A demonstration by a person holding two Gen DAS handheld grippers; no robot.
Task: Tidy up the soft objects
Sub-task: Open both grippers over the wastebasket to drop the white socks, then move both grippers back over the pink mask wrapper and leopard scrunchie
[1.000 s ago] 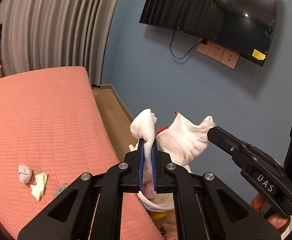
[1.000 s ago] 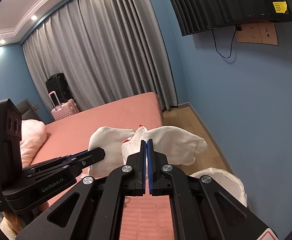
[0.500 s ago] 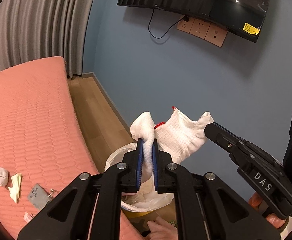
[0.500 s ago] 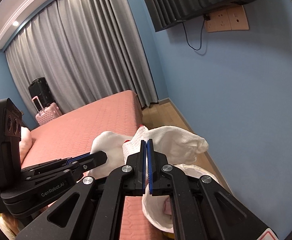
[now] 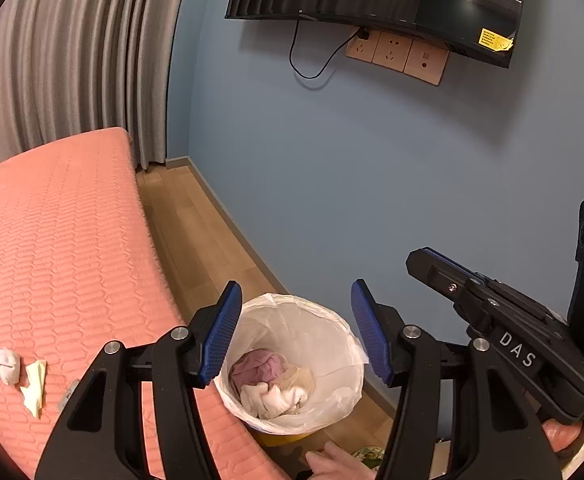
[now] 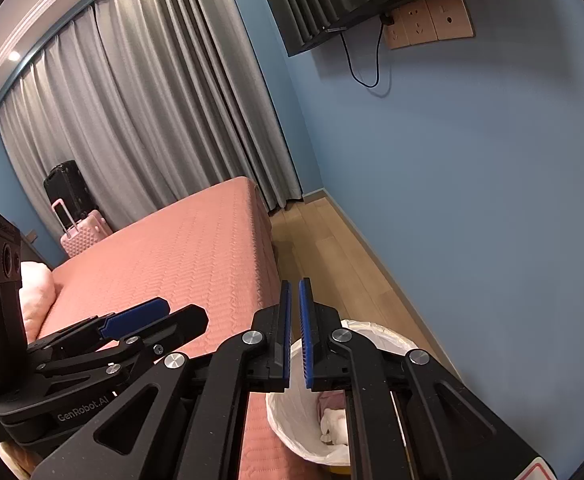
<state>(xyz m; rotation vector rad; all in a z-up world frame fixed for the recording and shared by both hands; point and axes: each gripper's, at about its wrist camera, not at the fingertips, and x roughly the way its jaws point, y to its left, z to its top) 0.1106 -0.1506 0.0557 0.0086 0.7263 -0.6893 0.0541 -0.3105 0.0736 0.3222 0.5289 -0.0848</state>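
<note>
The left gripper point(image 5: 292, 332) has its jaws opening with nothing between them, poised over the bin point(image 5: 331, 412) beside the bed point(image 5: 60, 248). The right gripper point(image 6: 295, 332) has jaws parting too, a narrow gap, empty. White gloves point(image 5: 276, 398) lie inside the bin on a pink cloth point(image 5: 258, 366). On the bed, to the left, a small wad point(image 5: 8, 366) and a pale scrap point(image 5: 35, 386) remain. The thin liner could snag on a jaw dipping low and pull out.
</note>
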